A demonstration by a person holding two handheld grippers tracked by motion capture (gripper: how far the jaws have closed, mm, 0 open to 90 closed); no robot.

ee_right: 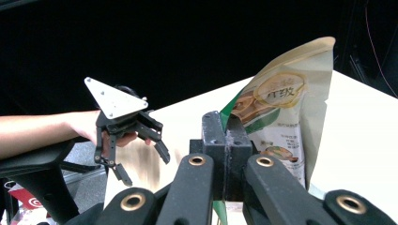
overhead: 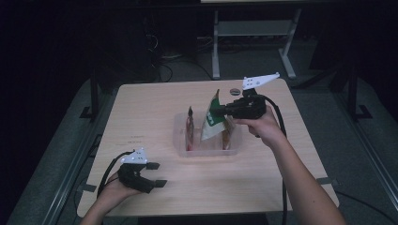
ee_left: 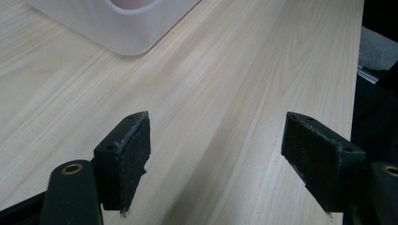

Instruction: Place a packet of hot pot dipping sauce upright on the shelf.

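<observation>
**Right tool pinching snack pouch above the bin**

Snack pouch (overhead: 213,119): beige with green print, held upright over the clear plastic bin (overhead: 180,140); lower end sits inside the bin outline, top corner sticks up above it. In the right gripper view the pouch (ee_right: 281,117) is clamped at its left edge, jaws pressed together on it.

My right tool (overhead: 224,110) comes at the pouch from the bin's right side, hand just right of the bin, grey plate on top pointing away from me.

Inside the bin: two more packets, a reddish one (overhead: 189,129) standing near the left wall and another (overhead: 227,136) toward the right wall, partly behind the pouch.

Small dark round object (overhead: 233,90) lies on the tabletop (overhead: 141,108) beyond the bin, near the far edge. Can't tell what it is.

My left tool (overhead: 157,174): well apart from the bin, toward the near left of it, low over the tabletop. Jaws spread wide, nothing between them. In the left gripper view one rounded bin corner (ee_left: 126,33) sits ahead and left of the pads (ee_left: 133,154).
</observation>
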